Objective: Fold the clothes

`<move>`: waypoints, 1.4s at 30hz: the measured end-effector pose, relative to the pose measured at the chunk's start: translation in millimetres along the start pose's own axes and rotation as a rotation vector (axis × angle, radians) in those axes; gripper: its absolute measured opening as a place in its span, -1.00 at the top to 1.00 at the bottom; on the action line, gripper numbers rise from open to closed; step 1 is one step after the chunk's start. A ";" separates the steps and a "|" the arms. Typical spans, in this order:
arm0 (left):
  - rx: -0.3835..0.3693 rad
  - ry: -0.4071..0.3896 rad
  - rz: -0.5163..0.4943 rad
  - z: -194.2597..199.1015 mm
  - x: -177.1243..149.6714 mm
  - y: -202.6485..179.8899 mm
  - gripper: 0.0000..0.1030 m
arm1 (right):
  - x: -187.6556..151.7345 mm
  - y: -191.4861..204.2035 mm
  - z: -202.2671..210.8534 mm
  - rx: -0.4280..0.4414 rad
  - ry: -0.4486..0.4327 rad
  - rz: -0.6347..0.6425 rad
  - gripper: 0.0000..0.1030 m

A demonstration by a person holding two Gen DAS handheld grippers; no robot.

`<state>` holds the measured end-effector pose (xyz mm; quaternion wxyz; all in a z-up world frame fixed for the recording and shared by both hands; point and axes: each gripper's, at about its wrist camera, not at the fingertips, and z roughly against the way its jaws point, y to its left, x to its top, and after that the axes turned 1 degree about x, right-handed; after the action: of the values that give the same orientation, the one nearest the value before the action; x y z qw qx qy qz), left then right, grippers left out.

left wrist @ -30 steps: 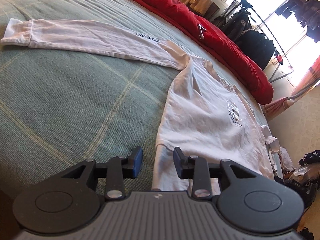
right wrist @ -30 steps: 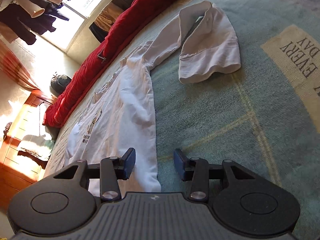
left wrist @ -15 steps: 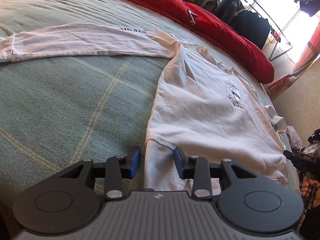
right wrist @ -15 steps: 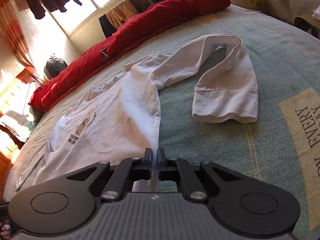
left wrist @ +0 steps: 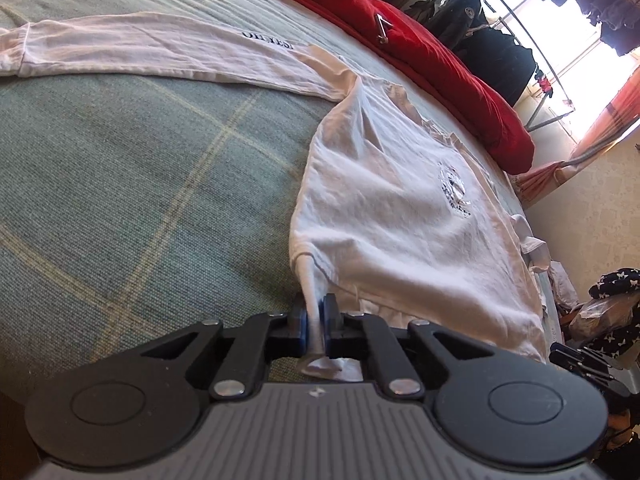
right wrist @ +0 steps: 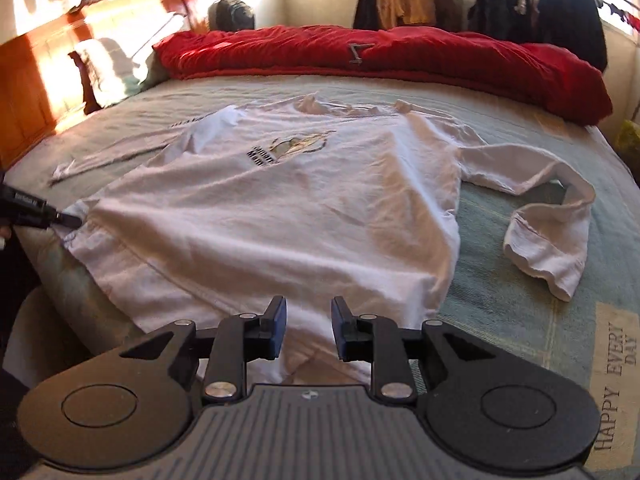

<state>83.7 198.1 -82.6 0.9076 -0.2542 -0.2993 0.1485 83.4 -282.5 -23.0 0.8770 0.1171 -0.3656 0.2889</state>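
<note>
A white long-sleeved shirt (left wrist: 400,220) lies front-up on the bed, with a dark print on its chest. My left gripper (left wrist: 315,322) is shut on the shirt's bottom hem corner; a strip of white cloth runs up between the blue pads. In the right wrist view the shirt (right wrist: 280,208) spreads across the middle, and the left gripper's fingertips (right wrist: 60,218) pinch the hem at the far left. My right gripper (right wrist: 308,322) hovers over the near hem with its jaws opening and no cloth pressed between the pads. One sleeve (left wrist: 140,48) lies stretched out; the other sleeve (right wrist: 552,236) is doubled back.
The bed is covered by a green checked blanket (left wrist: 120,180). A red duvet (right wrist: 400,56) is bunched along the far edge. Dark clothes hang on a rack (left wrist: 500,52) by the window. A wooden cabinet (right wrist: 28,80) stands at the left, and the bed's near edge drops off below the hem.
My left gripper has shut on the hem corner and lifted it slightly. My right gripper, shut at the hem's other side half a second ago, has opened, rolled and swung over to face the shirt squarely.
</note>
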 end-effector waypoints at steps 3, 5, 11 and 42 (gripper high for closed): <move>0.044 -0.022 -0.049 3.5 -2.2 -8.7 0.85 | -4.8 44.6 -3.3 -0.021 0.046 0.266 0.45; 0.135 -0.058 -0.192 10.6 -8.4 -32.2 0.68 | -9.3 67.3 -6.6 -0.032 0.069 0.403 0.40; 0.198 -0.112 -0.901 23.6 -66.2 -127.6 -0.06 | -15.6 100.3 -21.6 -0.010 0.105 0.561 0.22; -0.058 -0.003 -0.681 -48.5 -19.9 -155.4 -0.05 | 45.2 39.8 -49.1 0.092 -0.022 -0.051 -0.25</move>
<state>116.6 43.2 -40.0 0.8971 -0.1650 -0.3723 -0.1712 113.6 -211.0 -25.9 0.8737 0.1698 -0.3585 0.2815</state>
